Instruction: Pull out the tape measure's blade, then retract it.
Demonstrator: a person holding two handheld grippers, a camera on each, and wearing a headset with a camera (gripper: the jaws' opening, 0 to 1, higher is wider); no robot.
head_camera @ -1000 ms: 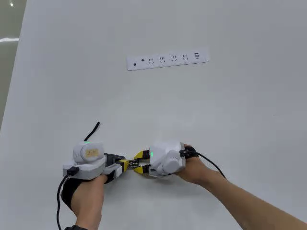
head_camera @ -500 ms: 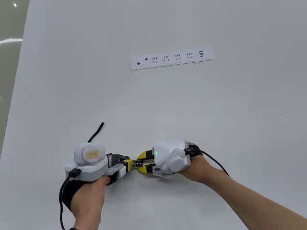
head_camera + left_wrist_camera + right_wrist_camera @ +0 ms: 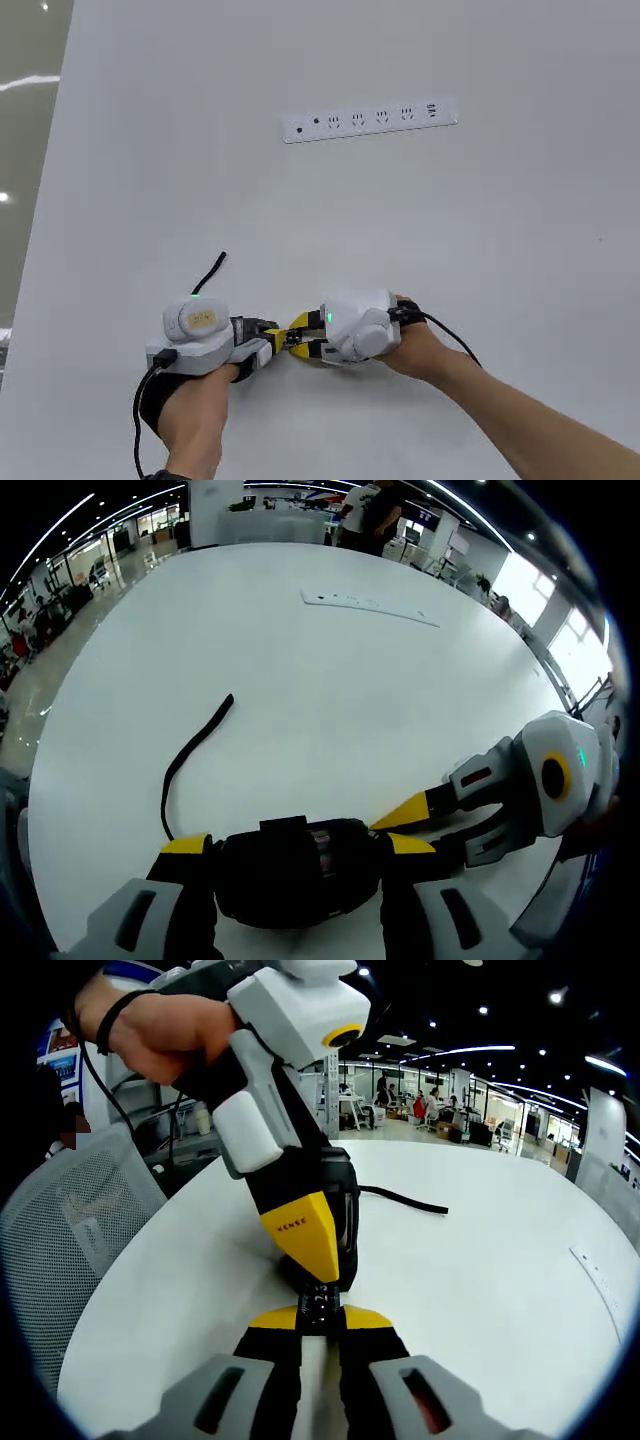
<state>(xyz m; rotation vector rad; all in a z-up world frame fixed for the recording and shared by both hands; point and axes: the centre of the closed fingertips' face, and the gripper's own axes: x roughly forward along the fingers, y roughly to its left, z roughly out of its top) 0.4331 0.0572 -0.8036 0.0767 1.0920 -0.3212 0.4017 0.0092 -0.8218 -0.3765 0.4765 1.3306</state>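
Observation:
The black tape measure rests on the white table, and my left gripper is shut on its body. In the left gripper view the case sits between the yellow-tipped fingers. Its black wrist strap trails across the table. My right gripper faces the left one, shut on the blade tip right at the case's mouth. The right gripper view shows the case held upright by the left gripper. Almost no blade is out.
A white power strip lies flat farther back on the table, also seen as the power strip in the left gripper view. The table's left edge runs beside a grey floor. A mesh chair stands beyond the table.
The head camera has drifted, so the whole scene sits a little to the right and higher. Both grippers stay close together at the tape measure, with no clear lengthening of the blade.

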